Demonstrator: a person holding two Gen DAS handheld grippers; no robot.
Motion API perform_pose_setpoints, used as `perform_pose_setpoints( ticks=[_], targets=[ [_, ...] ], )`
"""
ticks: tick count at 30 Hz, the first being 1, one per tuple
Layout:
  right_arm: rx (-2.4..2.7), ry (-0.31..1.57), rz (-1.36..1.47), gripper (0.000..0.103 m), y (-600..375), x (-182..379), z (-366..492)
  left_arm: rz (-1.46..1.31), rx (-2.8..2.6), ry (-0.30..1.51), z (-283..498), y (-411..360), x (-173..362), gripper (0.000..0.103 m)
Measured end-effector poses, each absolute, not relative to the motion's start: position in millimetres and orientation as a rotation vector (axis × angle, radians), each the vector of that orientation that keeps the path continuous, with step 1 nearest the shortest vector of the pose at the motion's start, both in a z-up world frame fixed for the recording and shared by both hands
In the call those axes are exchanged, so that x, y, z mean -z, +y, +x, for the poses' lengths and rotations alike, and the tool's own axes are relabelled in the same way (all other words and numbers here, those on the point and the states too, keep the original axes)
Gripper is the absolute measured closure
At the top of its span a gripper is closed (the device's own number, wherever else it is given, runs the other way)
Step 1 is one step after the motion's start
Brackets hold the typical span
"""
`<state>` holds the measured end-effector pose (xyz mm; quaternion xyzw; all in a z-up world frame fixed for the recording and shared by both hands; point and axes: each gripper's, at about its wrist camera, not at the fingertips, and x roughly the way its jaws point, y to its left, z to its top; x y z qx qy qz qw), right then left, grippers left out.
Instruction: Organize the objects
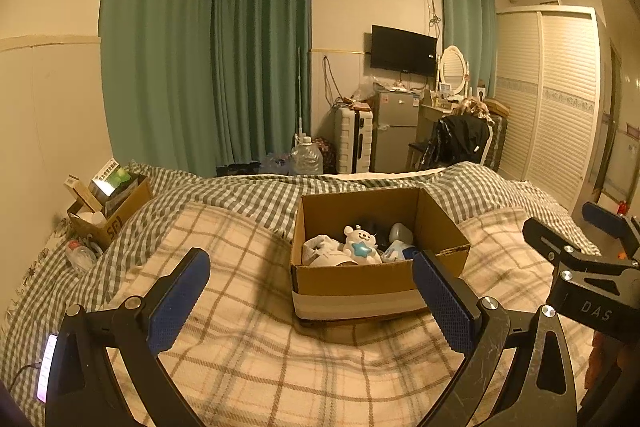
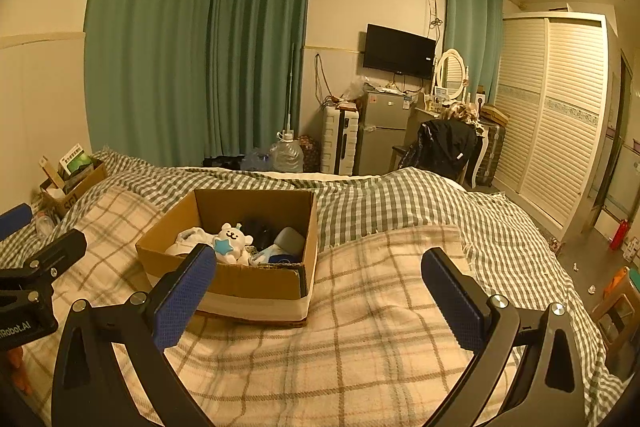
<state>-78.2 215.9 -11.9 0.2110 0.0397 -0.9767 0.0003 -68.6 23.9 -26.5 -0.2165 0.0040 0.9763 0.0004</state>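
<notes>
An open cardboard box (image 1: pixel 360 283) sits on the plaid blanket in the middle of the bed; it also shows in the right wrist view (image 2: pixel 240 283). Inside lie a white toy bear with a blue star (image 1: pixel 361 245) (image 2: pixel 232 241), white cloth, and some blue and dark items. My left gripper (image 1: pixel 312 291) is open and empty, hovering just in front of the box. My right gripper (image 2: pixel 320 291) is open and empty, to the right of the box and near its front corner. Each gripper shows at the edge of the other's view.
A second cardboard box (image 1: pixel 108 207) with packets stands at the bed's far left by the wall, a plastic bottle (image 1: pixel 80 255) beside it. Beyond the bed are a water jug (image 1: pixel 306 157), suitcase, small fridge, chair with a dark jacket, and wardrobe (image 1: pixel 552 99).
</notes>
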Motion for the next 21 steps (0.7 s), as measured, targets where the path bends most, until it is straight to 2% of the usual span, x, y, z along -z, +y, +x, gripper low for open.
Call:
perform_pose_setpoints(
  ticks=[21],
  targets=[
    [3.075,0.133,0.668,0.0,213.3,14.1,-79.2,-0.672,-3.064,0.034,-67.6,25.3,28.4,0.0]
  ],
)
